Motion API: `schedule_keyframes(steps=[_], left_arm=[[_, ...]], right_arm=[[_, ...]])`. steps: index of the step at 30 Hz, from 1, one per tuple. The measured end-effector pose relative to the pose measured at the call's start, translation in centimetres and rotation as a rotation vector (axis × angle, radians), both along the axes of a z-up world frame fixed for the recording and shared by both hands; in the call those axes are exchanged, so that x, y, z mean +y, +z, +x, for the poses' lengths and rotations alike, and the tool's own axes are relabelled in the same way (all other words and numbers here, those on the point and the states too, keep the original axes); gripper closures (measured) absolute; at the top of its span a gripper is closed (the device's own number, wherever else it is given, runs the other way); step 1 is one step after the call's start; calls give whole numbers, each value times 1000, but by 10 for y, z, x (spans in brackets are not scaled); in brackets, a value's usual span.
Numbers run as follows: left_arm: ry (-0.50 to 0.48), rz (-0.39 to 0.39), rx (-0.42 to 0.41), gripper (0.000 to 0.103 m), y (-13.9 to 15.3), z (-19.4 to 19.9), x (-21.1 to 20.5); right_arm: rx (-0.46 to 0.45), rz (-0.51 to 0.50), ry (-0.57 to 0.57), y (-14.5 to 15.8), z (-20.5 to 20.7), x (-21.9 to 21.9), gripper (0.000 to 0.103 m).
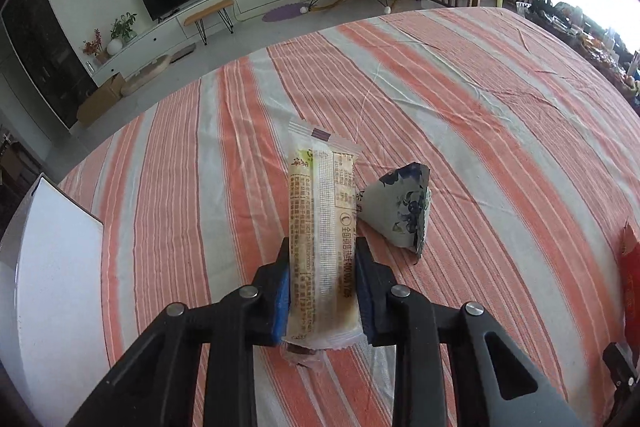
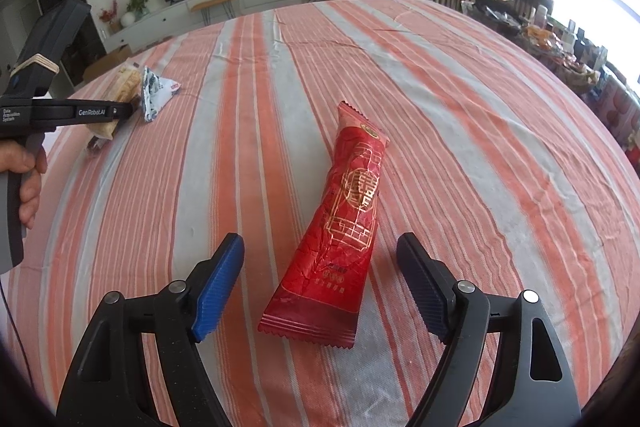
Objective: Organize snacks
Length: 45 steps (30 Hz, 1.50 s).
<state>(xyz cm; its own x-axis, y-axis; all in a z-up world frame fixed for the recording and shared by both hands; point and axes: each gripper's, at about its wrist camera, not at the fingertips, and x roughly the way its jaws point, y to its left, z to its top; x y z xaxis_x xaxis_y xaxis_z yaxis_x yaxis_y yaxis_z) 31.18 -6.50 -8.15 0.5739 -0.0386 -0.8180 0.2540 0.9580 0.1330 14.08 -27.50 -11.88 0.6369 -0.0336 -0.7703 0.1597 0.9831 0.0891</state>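
Pale snack bar [image 1: 322,243] clamped in left gripper [image 1: 323,247], lower end seemingly hidden, right gripper [image 2: 320,247] spread wide.

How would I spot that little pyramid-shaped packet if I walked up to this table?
Start at the striped tablecloth and look toward the left gripper, which is clamped on a long cream snack bar. Just right of that bar lies the pyramid packet: pale grey with dark blue berry print, the only three-cornered wrapper.

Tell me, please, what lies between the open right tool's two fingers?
The red snack packet lies flat on the striped tablecloth between the right tool's fingers, untouched, as the right wrist view shows.
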Motion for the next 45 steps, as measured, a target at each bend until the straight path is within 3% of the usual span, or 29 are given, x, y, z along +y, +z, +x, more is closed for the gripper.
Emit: schedule_keyframes(steps=[5,9,12,14,15,16,17,18,21,26,32,39,45], left_arm=[[10,-173,87,76,20,-58,33],[31,-273,178,76,6,-134,58],[45,-272,221,76,-17,-178,68],[47,-235,137,70,-15,-199,71],[49,-220,128,61,-17,-203,70],[41,-224,120,52,-17,-205,70],[46,-212,124,29,-19,-202,70],[62,-191,113,17,-21,-200,70],[97,-122,75,14,-29,-191,76],[125,-124,41,1,-34,-189,87],[133,-136,8,0,-34,-191,91],[135,-137,5,0,-34,-191,91],[135,-136,5,0,-34,-191,91]], right_arm=[[-1,2,0,0,0,-1,21],[0,0,-1,0,0,0,21],[3,-8,-3,0,0,0,21],[6,-15,-4,0,1,1,21],[7,-18,-5,0,1,0,21],[7,-20,-5,0,1,0,21],[8,-21,-4,0,1,0,21],[9,-21,-3,0,1,1,21],[8,-20,-1,0,0,1,21],[7,-17,0,0,0,-1,21],[-2,8,0,0,-1,-4,21],[-49,139,-12,2,-6,-21,21],[-46,130,-11,2,-5,-20,21]])
